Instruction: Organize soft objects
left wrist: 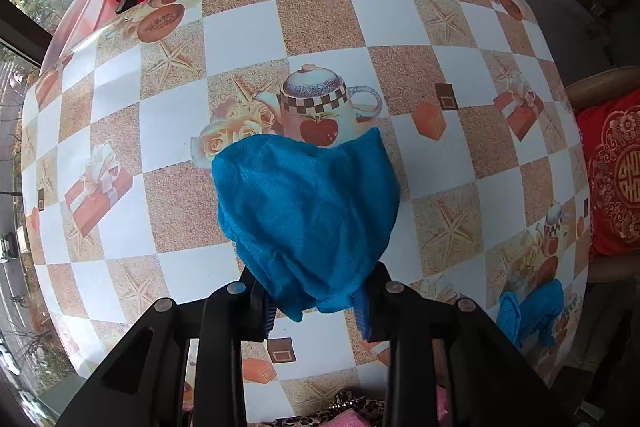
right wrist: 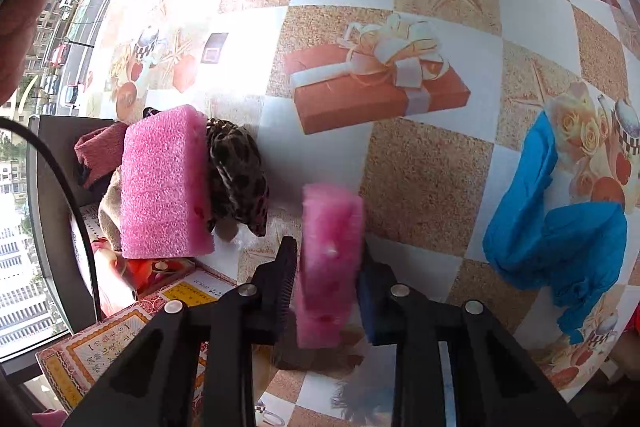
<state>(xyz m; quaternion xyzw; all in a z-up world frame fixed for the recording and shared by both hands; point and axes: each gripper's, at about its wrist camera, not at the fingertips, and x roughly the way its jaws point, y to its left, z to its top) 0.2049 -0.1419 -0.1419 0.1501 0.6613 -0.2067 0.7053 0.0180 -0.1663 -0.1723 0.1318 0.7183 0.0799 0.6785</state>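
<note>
Pinched in our left gripper (left wrist: 316,307), the blue cloth (left wrist: 308,211) dangles; our right gripper (right wrist: 328,287) squeezes a pink sponge (right wrist: 329,259), whose shallow hold could slip.

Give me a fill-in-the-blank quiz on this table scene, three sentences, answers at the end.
1. The left tool is shut on a cloth coloured ____.
2. The right tool grips a pink foam ____.
3. The bigger pink foam block lies touching a fabric piece with a ____ print.

Missing words: blue; block; leopard
</note>
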